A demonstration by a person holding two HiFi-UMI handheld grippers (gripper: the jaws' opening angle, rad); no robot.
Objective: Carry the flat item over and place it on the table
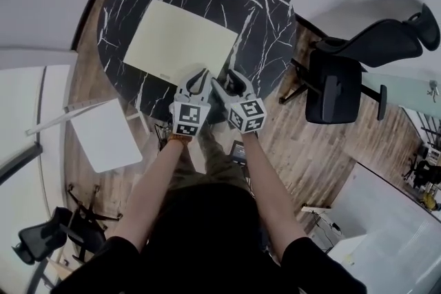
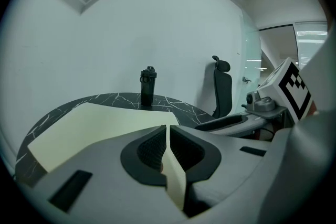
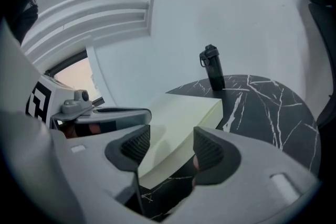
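Item: flat pale-yellow sheet (image 1: 178, 41), lying on the round black marbled surface (image 1: 265, 17), near edge toward me. Left tool (image 1: 200, 74) was clamped on that edge. Right tool (image 1: 229, 79) stood with jaws apart, the sheet's corner between them, unpressed. Risk, as I judged it: drawing the left tool back before unclamping would drag or crease the sheet, and the right could snag the corner. Writing: none legible. I saw only square markers on the tool cubes, and the dark bottle (image 2: 147, 86) bore no readable label.

Your head view looks steeply down on the table (image 1: 270, 24); both gripper views skim it closely, sharing the bottle (image 2: 148, 86).
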